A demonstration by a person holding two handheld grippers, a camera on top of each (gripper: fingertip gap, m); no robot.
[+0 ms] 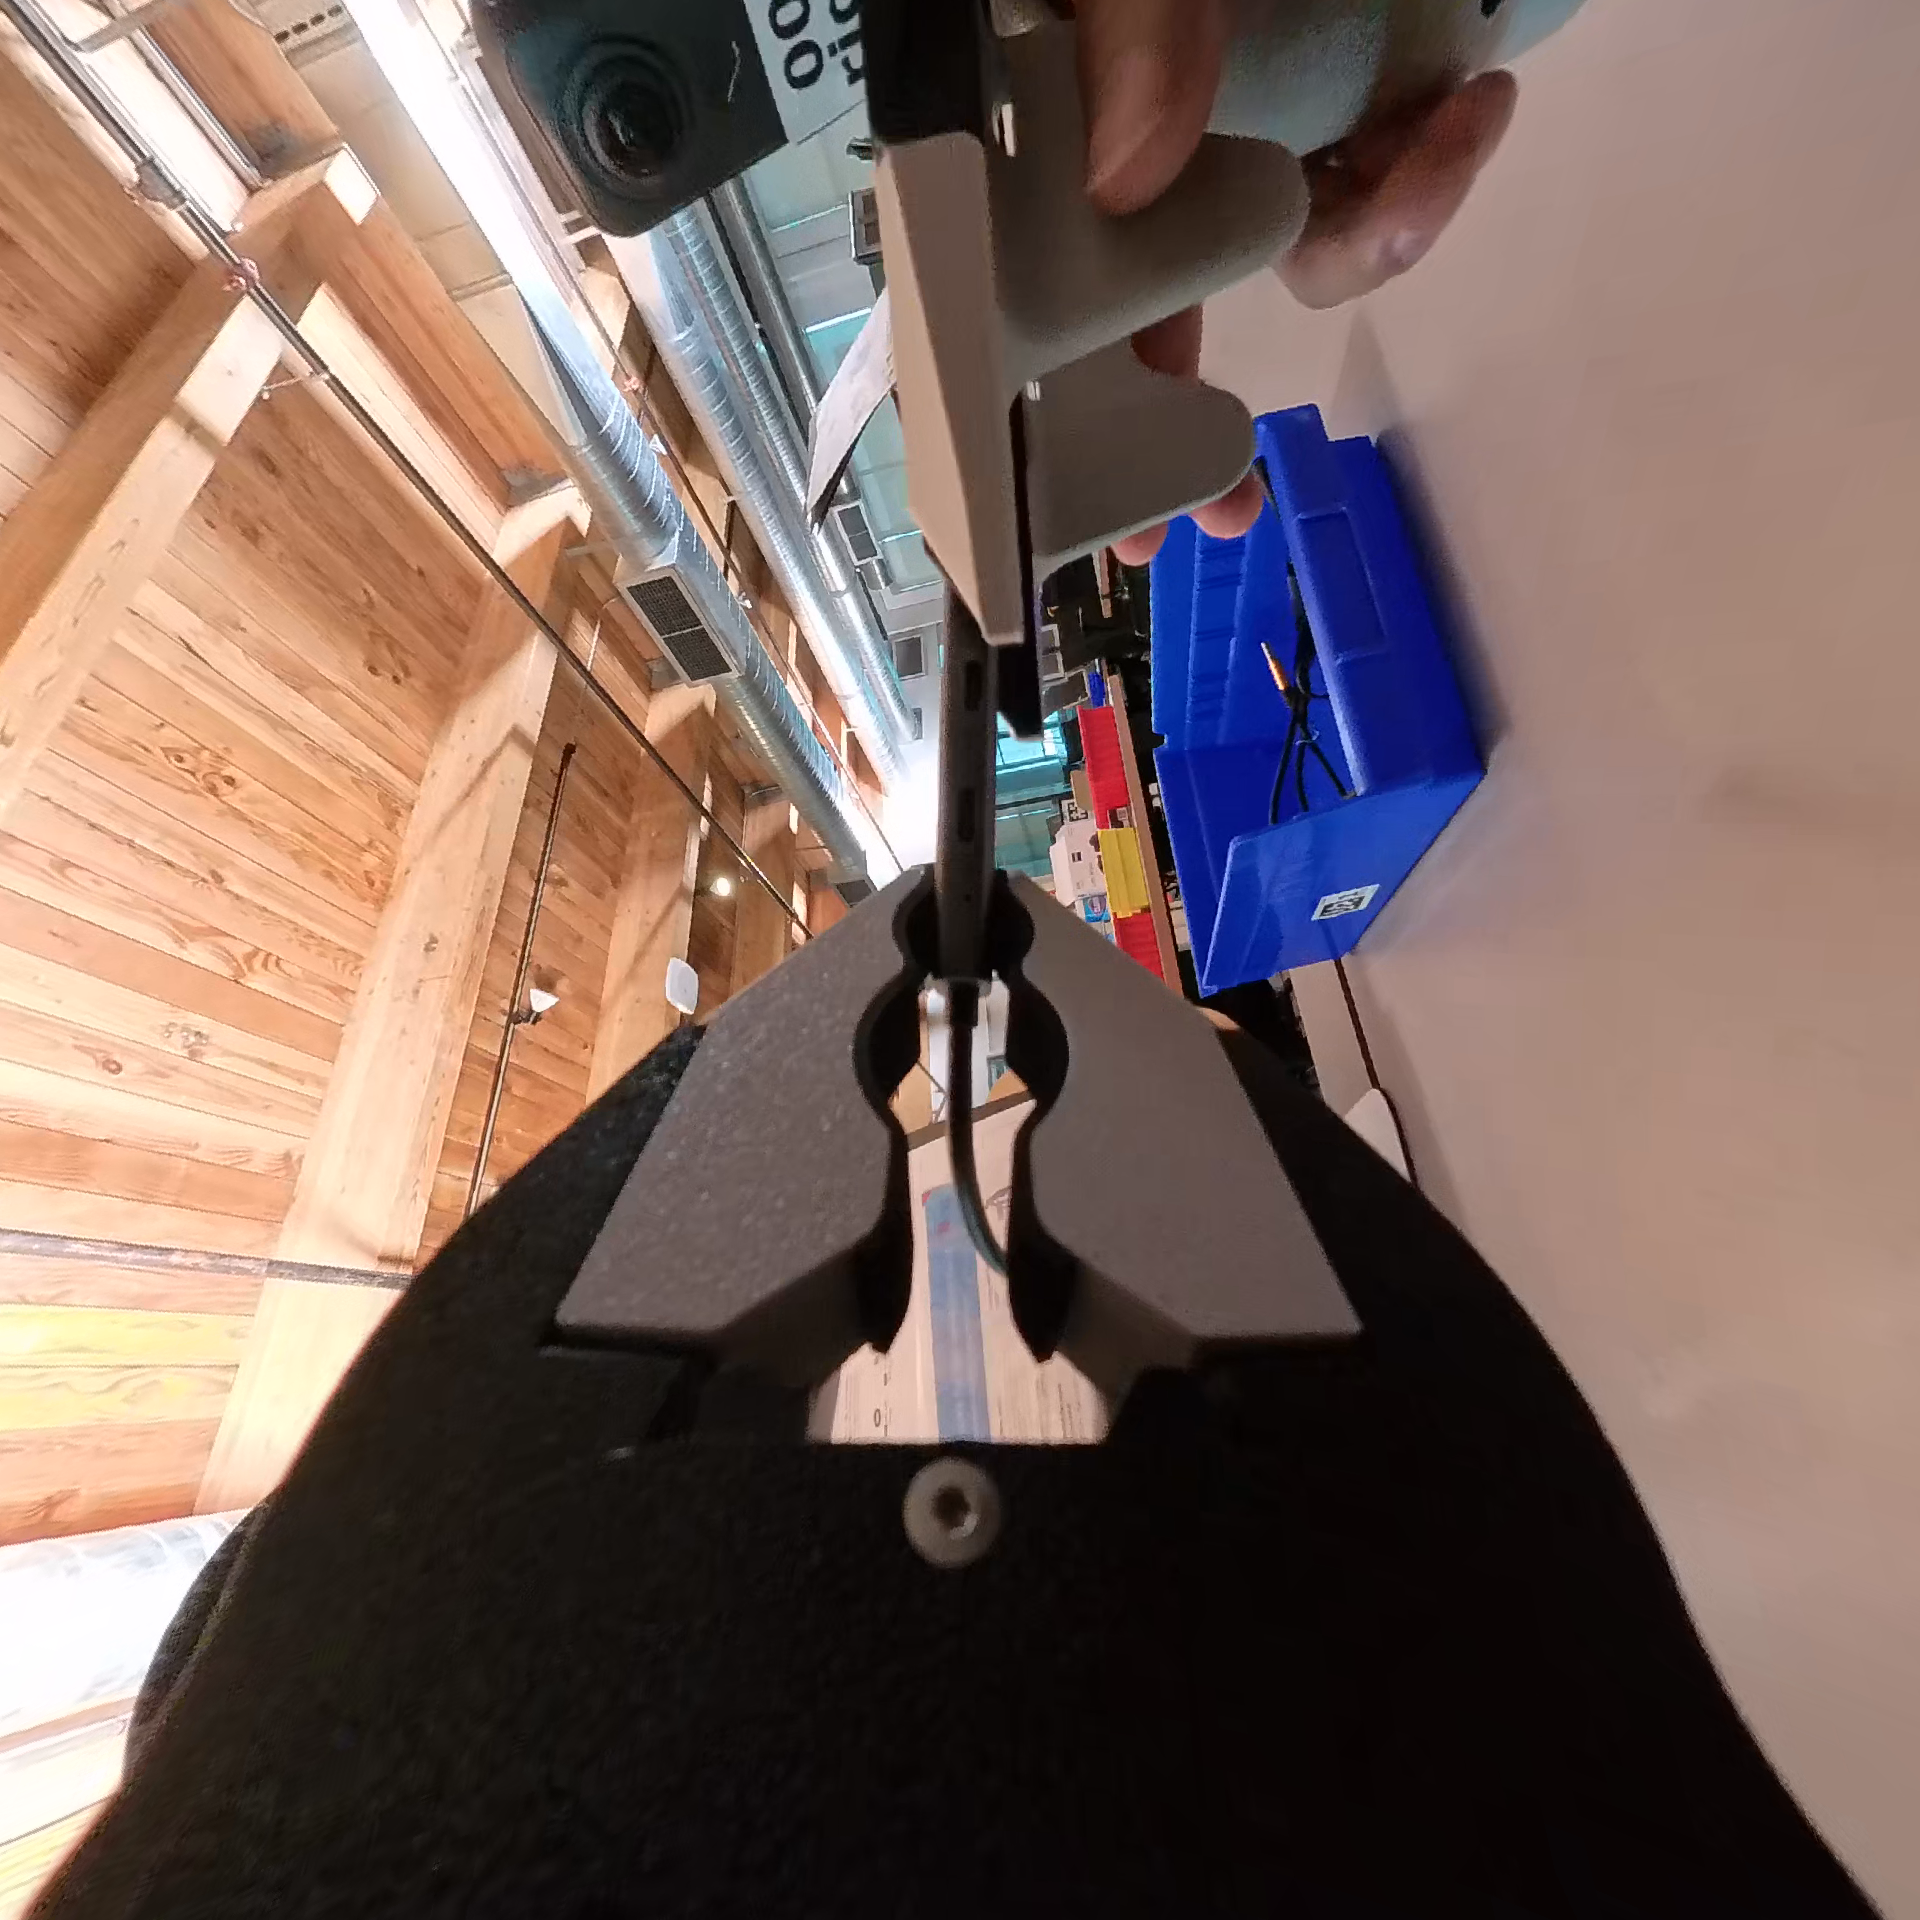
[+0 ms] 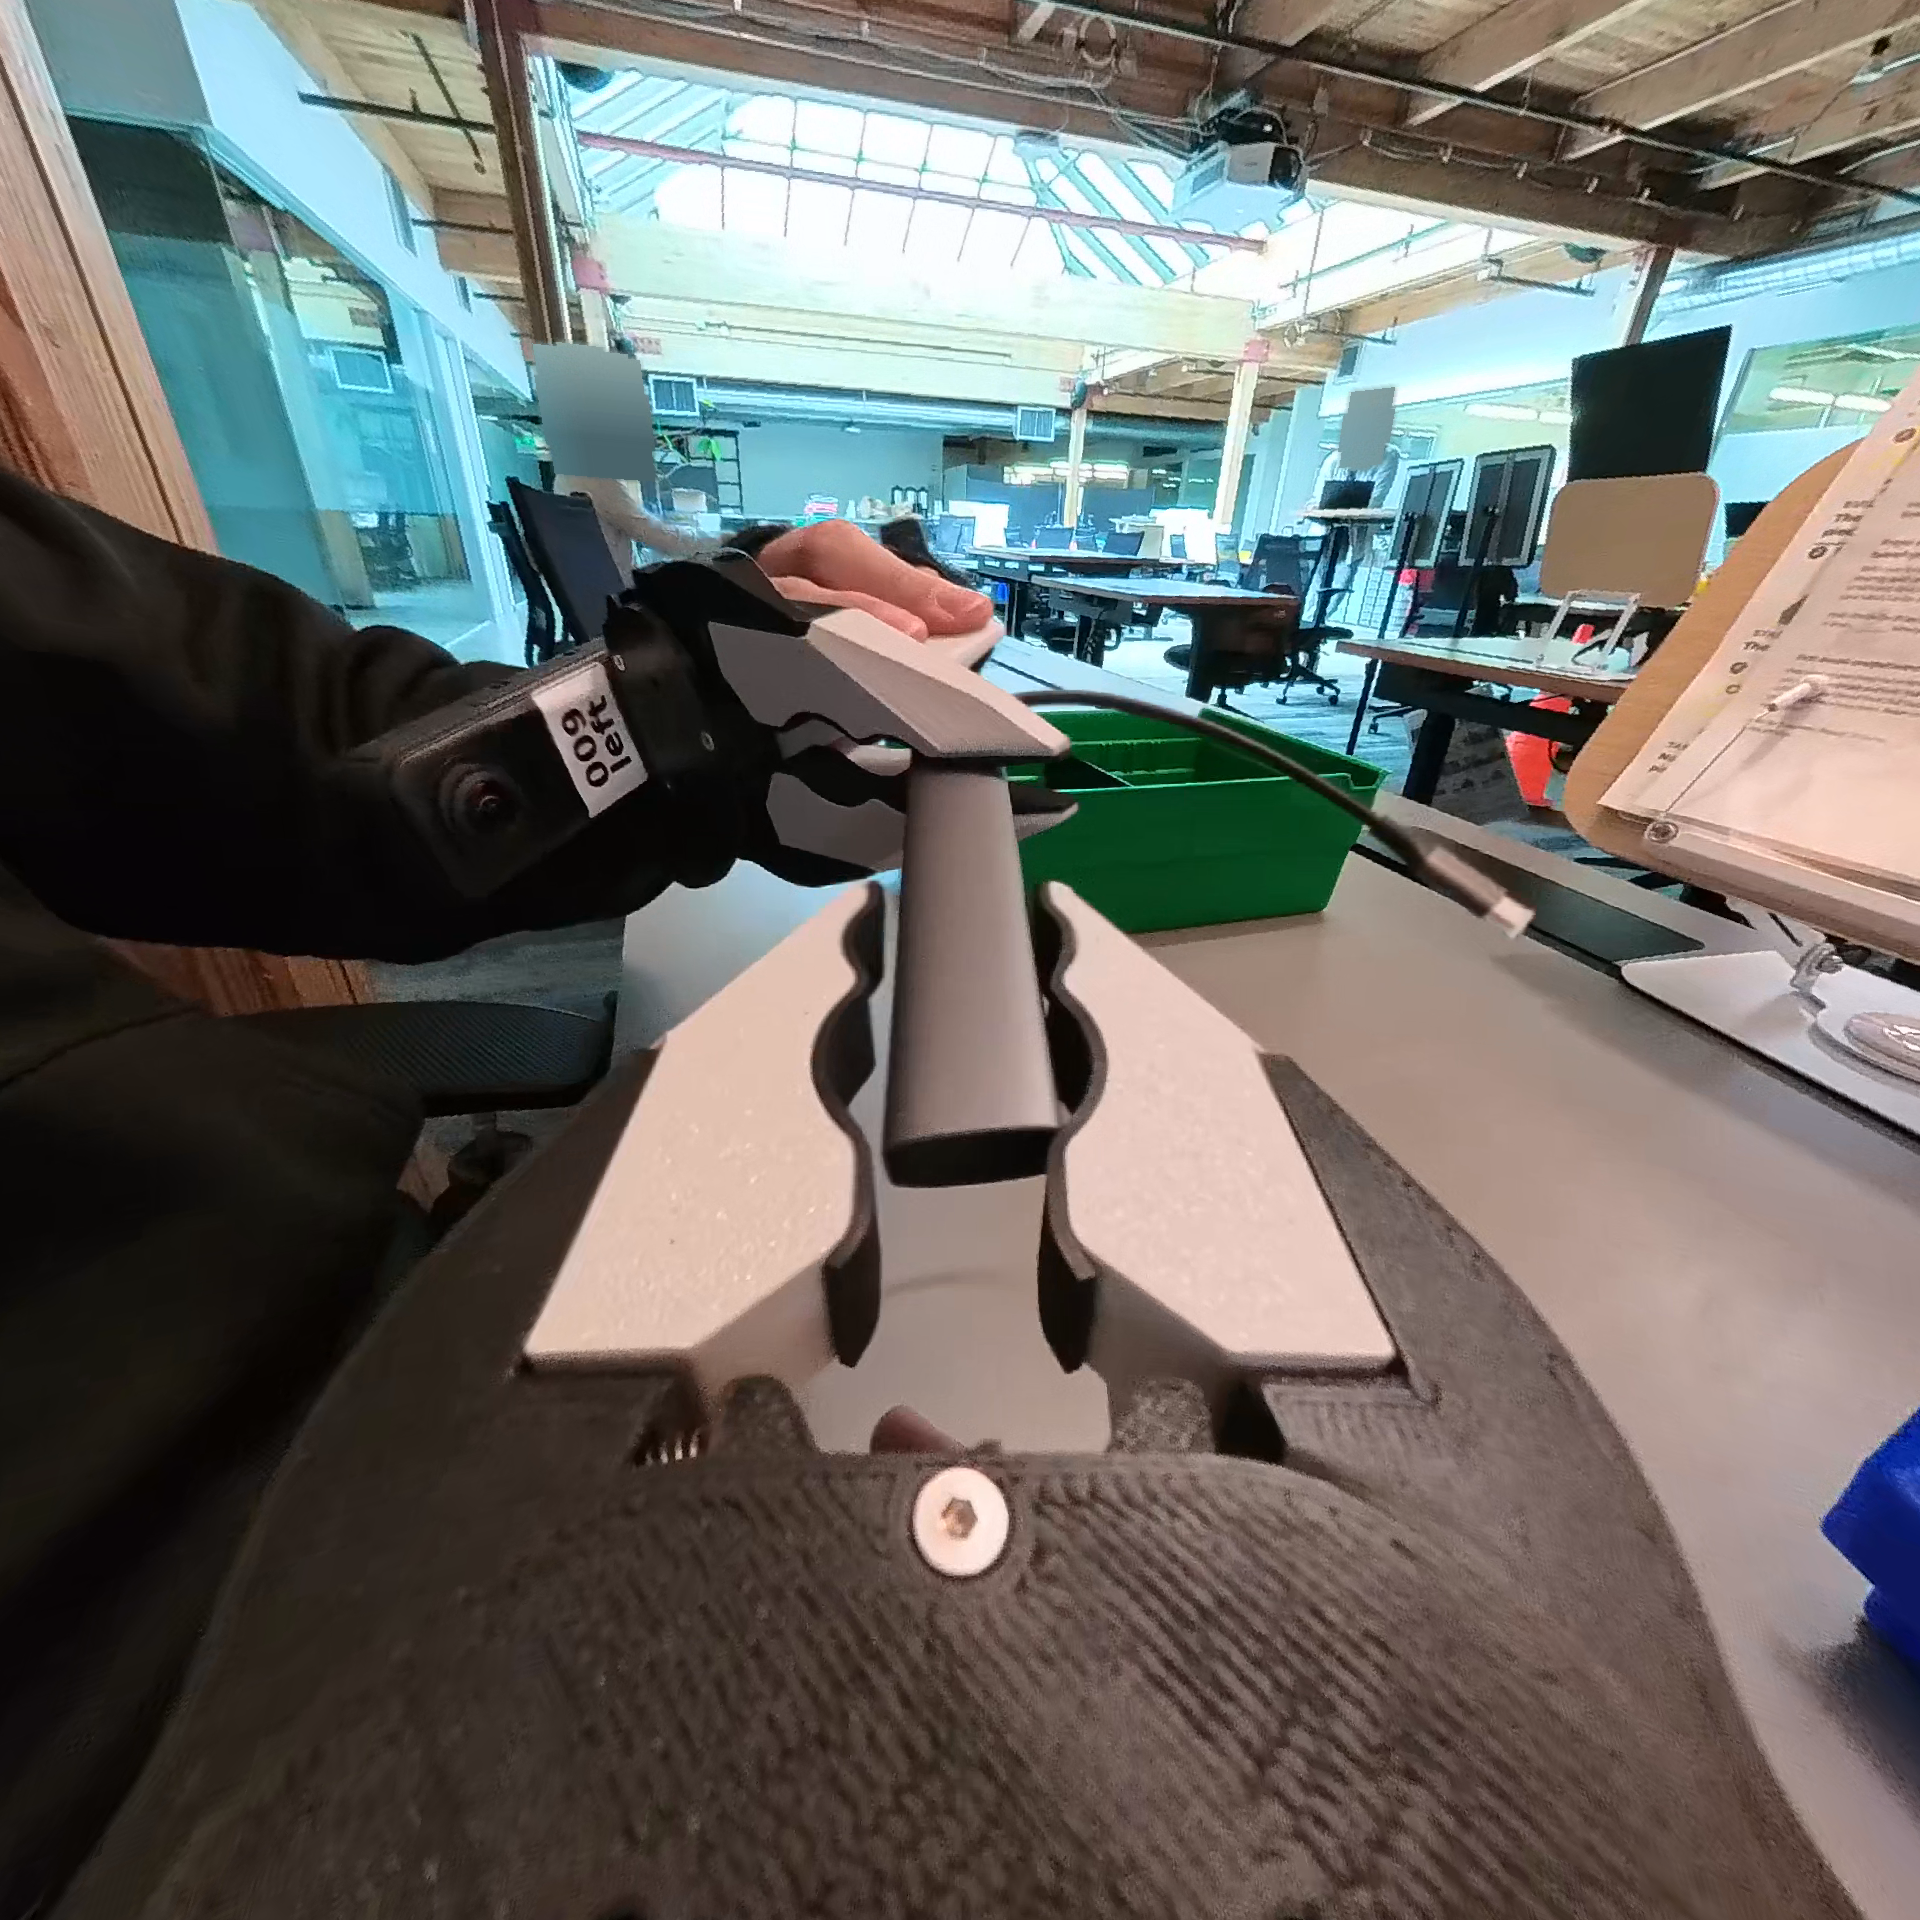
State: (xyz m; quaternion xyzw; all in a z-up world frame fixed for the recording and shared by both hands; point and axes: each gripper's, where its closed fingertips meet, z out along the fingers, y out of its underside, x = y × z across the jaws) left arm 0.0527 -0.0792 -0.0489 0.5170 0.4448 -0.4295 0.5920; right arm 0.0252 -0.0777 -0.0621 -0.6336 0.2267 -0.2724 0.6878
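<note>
Behind tools: green bin (image 2: 1195, 831) | blue bin (image 1: 1330, 727) (holds cables)

A slim dark grey slab (image 2: 971, 997), like a hub or power bank, is held in the air above the desk (image 2: 1455, 1091), clamped at both ends. A black cable (image 2: 1299, 774) runs from its far end and ends in a small silver plug (image 2: 1501, 912) hanging free.

A flat slab (image 2: 971, 997) sits between both hand-held grippers, above the table (image 2: 1455, 1091). Behind it lies a bin (image 2: 1195, 831); a document stand (image 2: 1766, 665) stands right.
</note>
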